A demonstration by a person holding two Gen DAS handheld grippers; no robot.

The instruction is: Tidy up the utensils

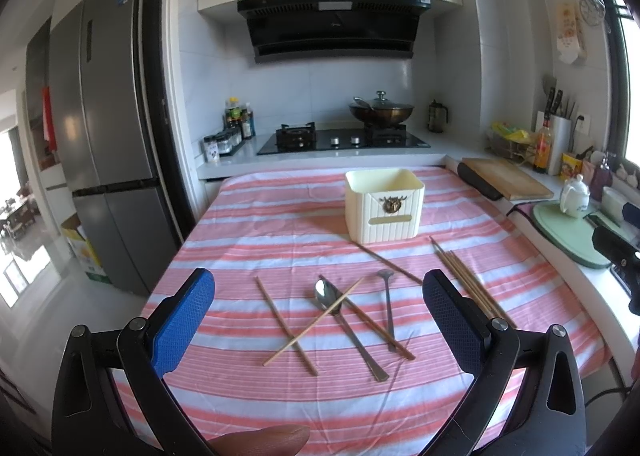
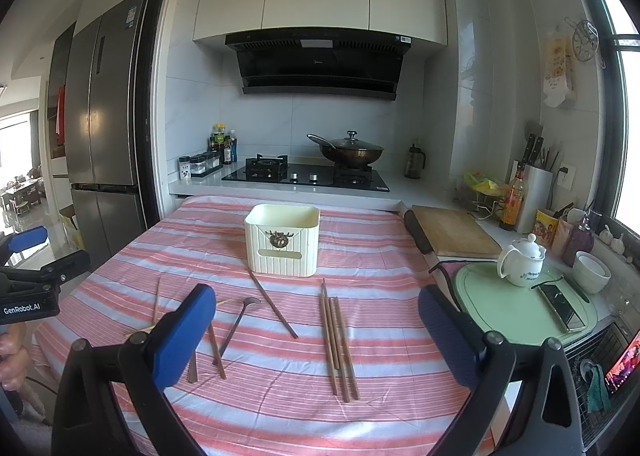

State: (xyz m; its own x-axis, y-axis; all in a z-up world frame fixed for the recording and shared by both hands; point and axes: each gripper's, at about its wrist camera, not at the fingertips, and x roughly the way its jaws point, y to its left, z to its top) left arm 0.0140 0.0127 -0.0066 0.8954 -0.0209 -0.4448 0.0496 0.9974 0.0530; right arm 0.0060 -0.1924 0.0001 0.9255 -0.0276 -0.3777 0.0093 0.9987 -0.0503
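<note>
A cream ribbed utensil box [image 1: 384,205] [image 2: 282,240] stands empty on the striped tablecloth. In the left wrist view a steel spoon [image 1: 346,326], a small dark ladle [image 1: 388,304] and crossed wooden chopsticks [image 1: 286,326] lie in front of my open left gripper [image 1: 318,320]. A bundle of chopsticks [image 1: 468,282] lies to the right. In the right wrist view that bundle [image 2: 338,344] lies between the fingers of my open right gripper [image 2: 312,336]. A single dark chopstick [image 2: 274,306] and the ladle [image 2: 238,322] lie to its left. Both grippers are empty.
A wooden cutting board [image 2: 454,234], a green mat [image 2: 516,306] with a white teapot [image 2: 522,260], a phone [image 2: 560,304] and a bowl [image 2: 592,272] line the counter at right. Stove with wok [image 2: 352,151] behind. The left gripper's body [image 2: 36,280] shows at the far left.
</note>
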